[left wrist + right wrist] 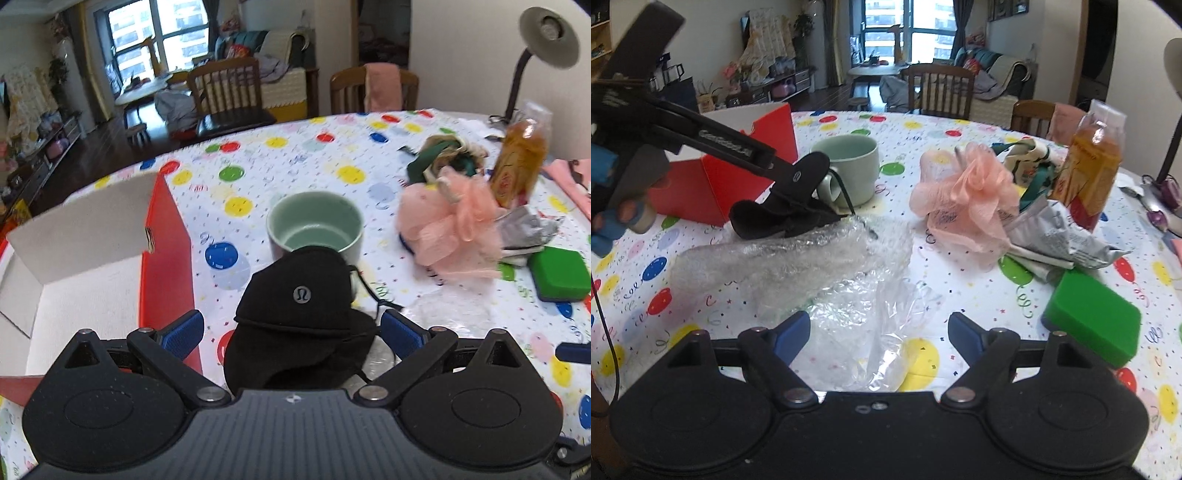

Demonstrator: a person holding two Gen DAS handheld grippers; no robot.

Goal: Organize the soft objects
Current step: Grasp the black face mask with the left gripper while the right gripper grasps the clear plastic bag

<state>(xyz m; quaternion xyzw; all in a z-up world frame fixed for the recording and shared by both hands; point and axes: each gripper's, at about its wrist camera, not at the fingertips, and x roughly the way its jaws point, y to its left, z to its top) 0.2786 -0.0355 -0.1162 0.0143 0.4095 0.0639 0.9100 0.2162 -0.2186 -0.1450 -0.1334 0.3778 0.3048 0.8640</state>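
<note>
Gaping wide, the left tool (291,328) has a black mask (295,306) between its fingers, untouched by either pad. The right tool (879,338) is wide too, over bubble wrap (798,266) on the worktop (960,258). Beyond sit a green mug (316,221), red box (162,236) and pink pouf (971,195).

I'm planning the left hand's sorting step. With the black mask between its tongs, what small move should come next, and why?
Probably close the left tongs on the black mask. They stand open on either side of it, it lies on the table against the green mug, and the open red box sits just left.
</note>
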